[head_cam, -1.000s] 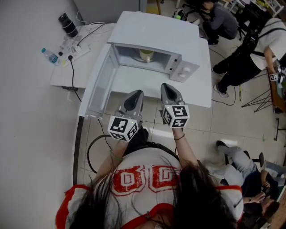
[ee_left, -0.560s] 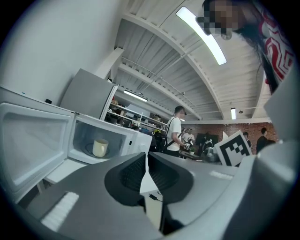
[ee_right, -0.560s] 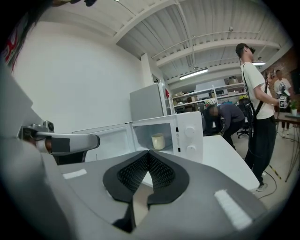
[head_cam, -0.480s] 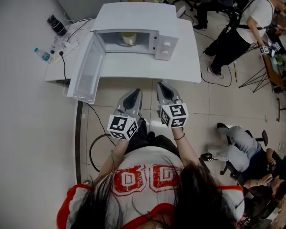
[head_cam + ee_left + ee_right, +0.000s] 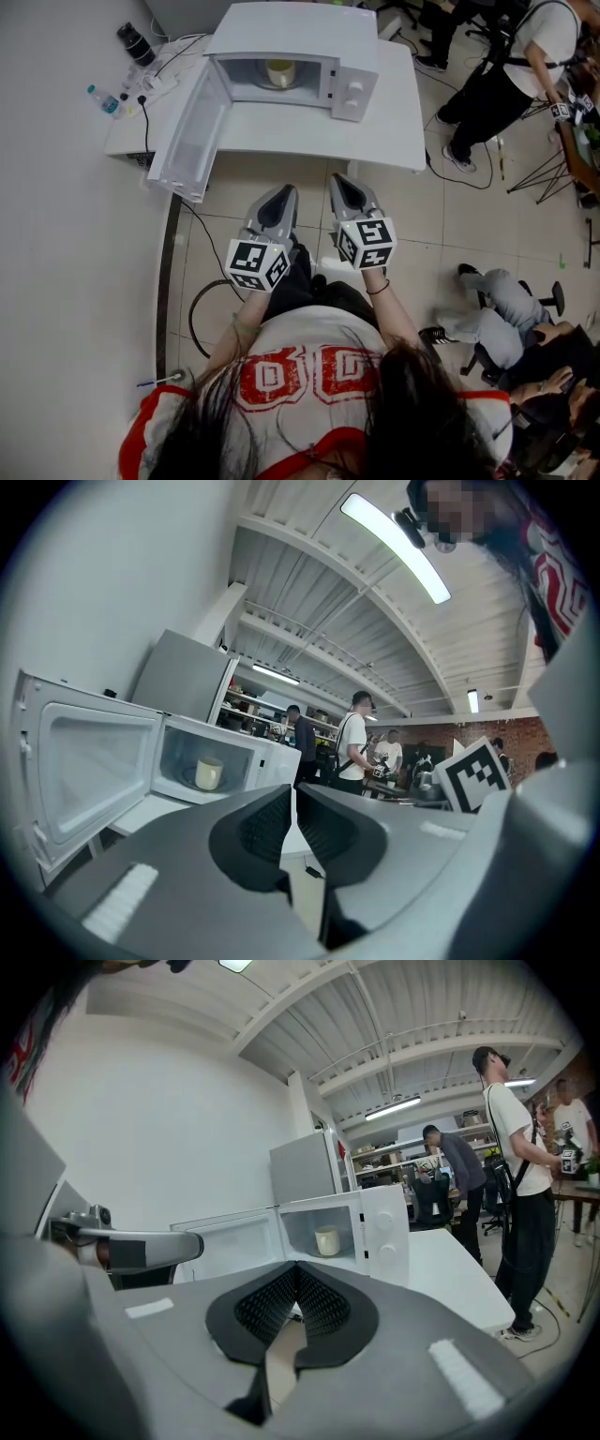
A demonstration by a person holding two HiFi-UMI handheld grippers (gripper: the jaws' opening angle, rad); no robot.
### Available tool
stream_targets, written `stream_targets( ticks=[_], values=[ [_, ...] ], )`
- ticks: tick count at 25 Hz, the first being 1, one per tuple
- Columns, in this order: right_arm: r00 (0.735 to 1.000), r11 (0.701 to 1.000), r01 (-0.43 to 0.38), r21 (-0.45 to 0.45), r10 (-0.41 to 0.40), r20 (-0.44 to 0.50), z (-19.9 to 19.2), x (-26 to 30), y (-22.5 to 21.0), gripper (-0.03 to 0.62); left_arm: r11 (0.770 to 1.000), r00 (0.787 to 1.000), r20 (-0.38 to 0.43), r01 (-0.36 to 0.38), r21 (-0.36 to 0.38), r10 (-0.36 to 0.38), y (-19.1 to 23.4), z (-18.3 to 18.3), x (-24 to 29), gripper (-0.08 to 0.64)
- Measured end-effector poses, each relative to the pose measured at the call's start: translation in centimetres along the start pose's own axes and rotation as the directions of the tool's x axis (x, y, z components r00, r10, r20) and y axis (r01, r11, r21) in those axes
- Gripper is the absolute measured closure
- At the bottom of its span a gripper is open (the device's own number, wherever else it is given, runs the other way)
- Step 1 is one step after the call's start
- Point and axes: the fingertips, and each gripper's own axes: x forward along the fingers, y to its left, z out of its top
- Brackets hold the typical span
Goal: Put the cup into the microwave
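Observation:
The white microwave (image 5: 291, 37) stands on a white table (image 5: 309, 141) with its door (image 5: 192, 141) swung wide to the left. A cream cup (image 5: 279, 72) sits upright inside the cavity, also seen in the left gripper view as cup (image 5: 208, 773) and in the right gripper view as cup (image 5: 326, 1240). My left gripper (image 5: 281, 192) and right gripper (image 5: 342, 180) hover side by side over the floor, short of the table's near edge, pointing at the microwave. Both are shut with nothing between the jaws, left gripper (image 5: 292, 789), right gripper (image 5: 296, 1267).
A water bottle (image 5: 105, 100), a dark cylinder (image 5: 137, 44) and cables lie on the table's left end by the wall. A black cable loop (image 5: 202, 319) lies on the tiled floor. People stand at the right (image 5: 497, 75); one sits low (image 5: 497, 309).
Both grippers have drawn back from the table together; they were over its near edge and now hang over the floor. The cup stays in the open microwave.

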Motion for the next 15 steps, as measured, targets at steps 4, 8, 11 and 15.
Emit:
stream_targets(
  ticks=[4,8,11,15],
  values=[
    [1.000,1.000,-0.013,-0.002,0.013,-0.001,0.09,0.11,0.22,0.592,1.000,1.000,0.008,-0.009,0.007,0.009,0.05,0.28,-0.10,0.548],
    [1.000,1.000,-0.013,0.003,0.013,0.003,0.28,0.05,0.00,0.592,1.000,1.000,0.011,-0.010,0.013,0.009,-0.11,0.42,0.01,0.548],
    [1.000,1.000,-0.007,0.009,0.007,0.008,0.30,0.06,-0.27,0.592,1.000,1.000,0.009,-0.001,0.018,0.001,-0.32,0.34,0.10,0.548],
    [1.000,1.000,0.004,0.014,-0.004,0.010,0.34,-0.19,-0.67,0.592,1.000,1.000,0.004,0.018,0.025,-0.018,-0.89,0.31,0.45,0.548]
  ],
)
